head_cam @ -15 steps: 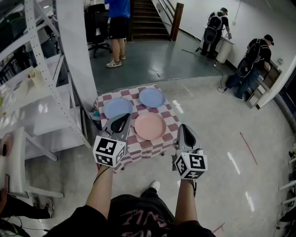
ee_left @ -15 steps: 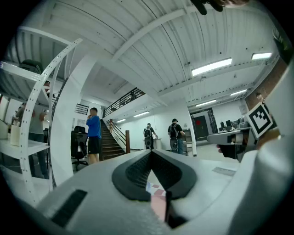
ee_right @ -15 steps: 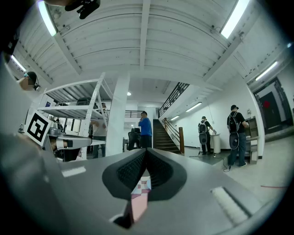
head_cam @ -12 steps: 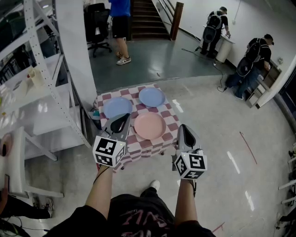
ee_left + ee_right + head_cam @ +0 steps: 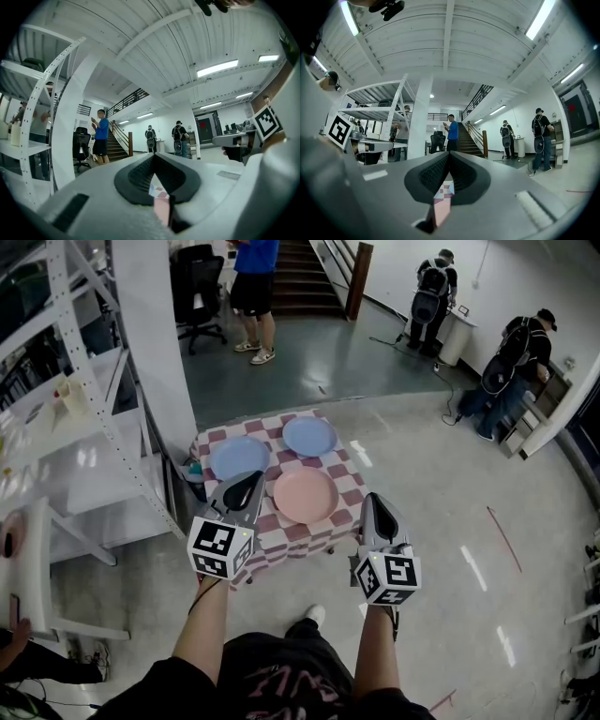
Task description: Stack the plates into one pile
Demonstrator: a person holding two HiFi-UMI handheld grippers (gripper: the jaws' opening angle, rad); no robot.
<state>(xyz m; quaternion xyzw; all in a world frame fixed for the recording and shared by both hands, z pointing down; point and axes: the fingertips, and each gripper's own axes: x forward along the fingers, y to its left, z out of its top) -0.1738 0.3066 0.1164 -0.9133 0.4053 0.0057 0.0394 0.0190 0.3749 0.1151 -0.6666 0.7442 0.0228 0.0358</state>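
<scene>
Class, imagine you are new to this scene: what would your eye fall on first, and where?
On a checked table in mid-floor lie three separate plates: a pink plate nearest, a left blue plate beside it, a far blue plate behind. In the foreground the left gripper and right gripper point toward it, both shut and empty.

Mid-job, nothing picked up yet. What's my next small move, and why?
Probably open the right gripper and ease it down toward the near rim of the pink plate. Both it and the left gripper are shut and empty, touching no plate. The pink plate, the left blue plate and the far blue plate lie apart on the checked table, the pink one nearest.
</scene>
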